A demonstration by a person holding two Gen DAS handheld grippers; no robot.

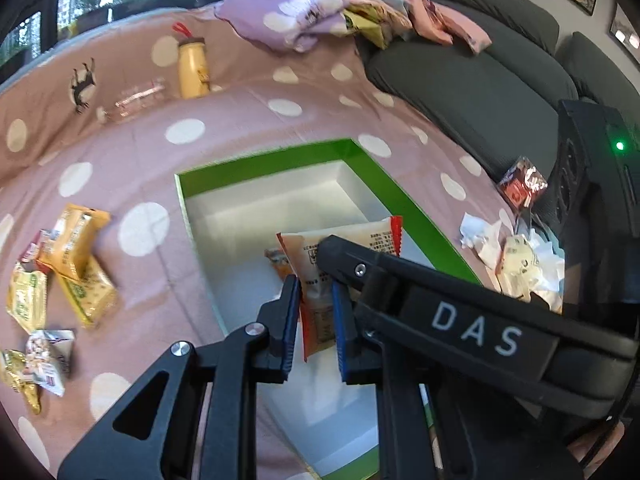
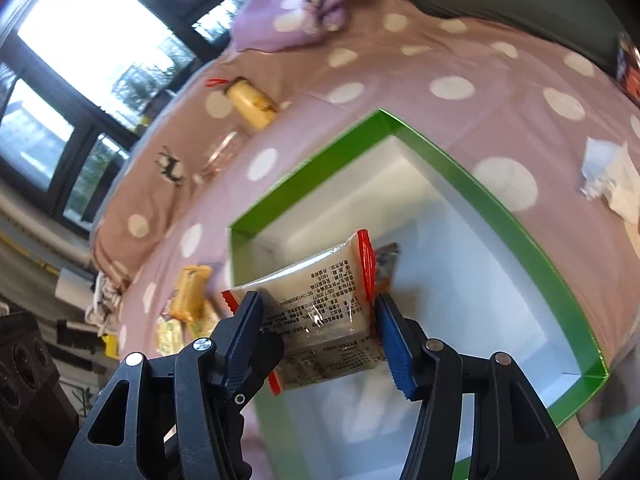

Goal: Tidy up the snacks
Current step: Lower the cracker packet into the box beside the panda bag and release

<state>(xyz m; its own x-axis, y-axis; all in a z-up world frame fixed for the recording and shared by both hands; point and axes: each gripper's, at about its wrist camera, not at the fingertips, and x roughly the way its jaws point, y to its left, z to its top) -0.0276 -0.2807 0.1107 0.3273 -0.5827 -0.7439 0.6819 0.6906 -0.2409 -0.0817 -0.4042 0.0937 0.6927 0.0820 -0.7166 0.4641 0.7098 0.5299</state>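
A green box with a white inside (image 1: pixel 400 196) (image 2: pixel 500 216) lies on a pink dotted blanket. My left gripper (image 1: pixel 316 312) is shut on the edge of a clear, red-edged snack pack (image 1: pixel 320 300) above the box. My right gripper (image 2: pixel 316 328) holds the same pack (image 2: pixel 320 312) across its width; one of its fingers (image 1: pixel 348 264) reaches in from the right in the left wrist view. A second small orange snack (image 1: pixel 280 260) (image 2: pixel 386 264) lies in the box behind the pack. Several yellow snack packs (image 1: pixel 72 264) (image 2: pixel 188 292) lie to the left of the box.
A yellow bottle (image 1: pixel 194 68) (image 2: pixel 252 104) and a clear container (image 1: pixel 140 98) lie at the back. A purple cloth bag (image 1: pixel 288 16) and clothes sit far back by a grey sofa (image 1: pixel 472 84). Crumpled wrappers (image 1: pixel 516 252) and a red pack (image 1: pixel 522 186) lie to the right.
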